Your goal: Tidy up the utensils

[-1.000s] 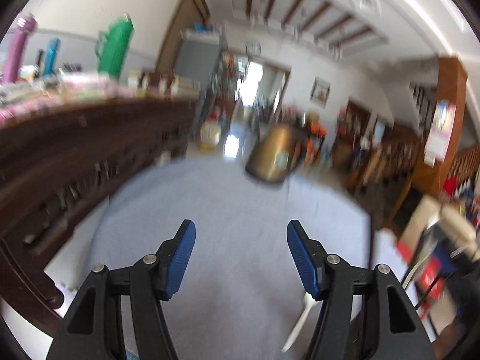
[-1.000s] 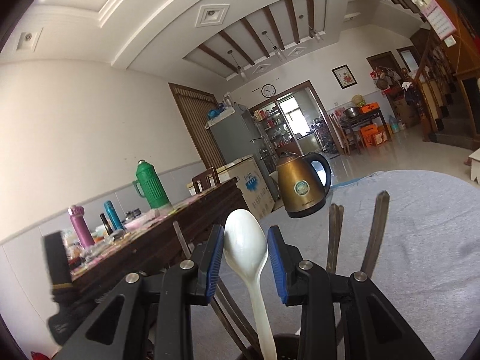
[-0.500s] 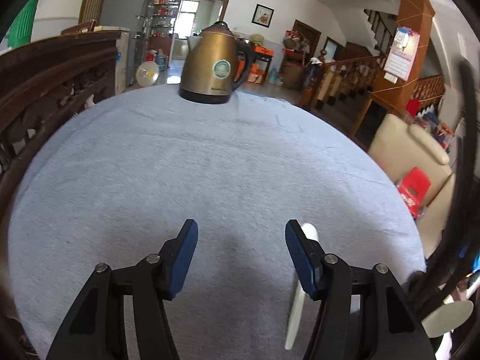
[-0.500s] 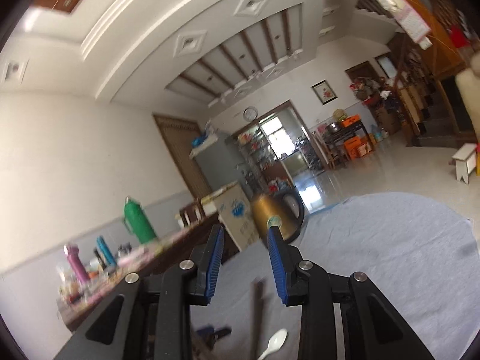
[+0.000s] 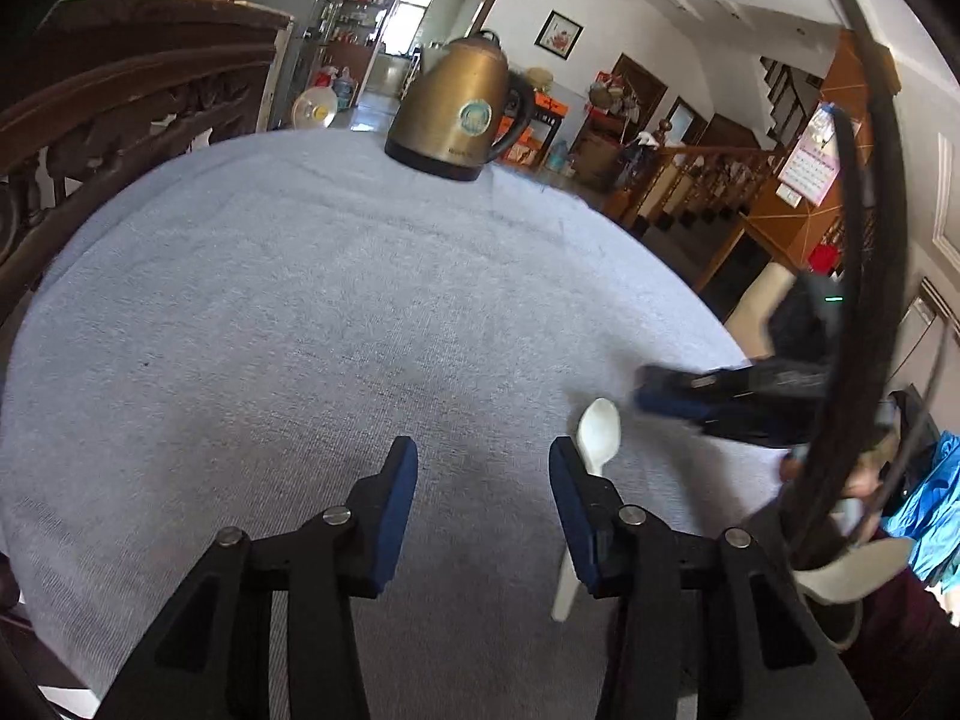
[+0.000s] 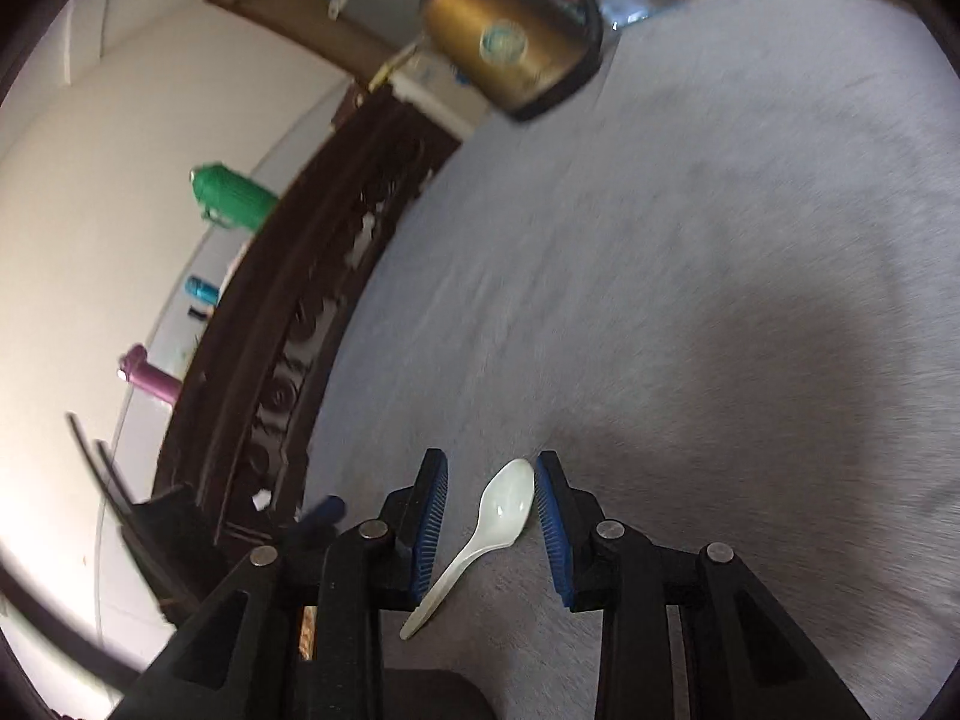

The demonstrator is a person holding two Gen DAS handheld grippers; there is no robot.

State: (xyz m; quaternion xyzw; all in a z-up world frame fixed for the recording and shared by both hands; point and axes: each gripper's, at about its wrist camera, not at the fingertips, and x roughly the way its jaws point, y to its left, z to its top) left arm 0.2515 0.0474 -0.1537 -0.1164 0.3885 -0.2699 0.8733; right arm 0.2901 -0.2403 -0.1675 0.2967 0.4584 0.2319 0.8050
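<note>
The white spoon (image 6: 503, 515) lies flat on the grey-covered table (image 6: 690, 252), its bowl framed between the open, empty jaws of the right gripper (image 6: 491, 525), which hangs over it without visible contact. The left gripper (image 5: 483, 510) is likewise open and empty, just beside the spoon. Judged step: picking up the spoon; next, lower and close on it.

Daylight from the far doorway (image 5: 414, 12) keeps the left view bright and sharp; the right view is motion-blurred (kettle (image 6: 510, 48) smeared), a soft shadow (image 6: 780, 372) on the bench (image 6: 660, 240), edges bending into black
</note>
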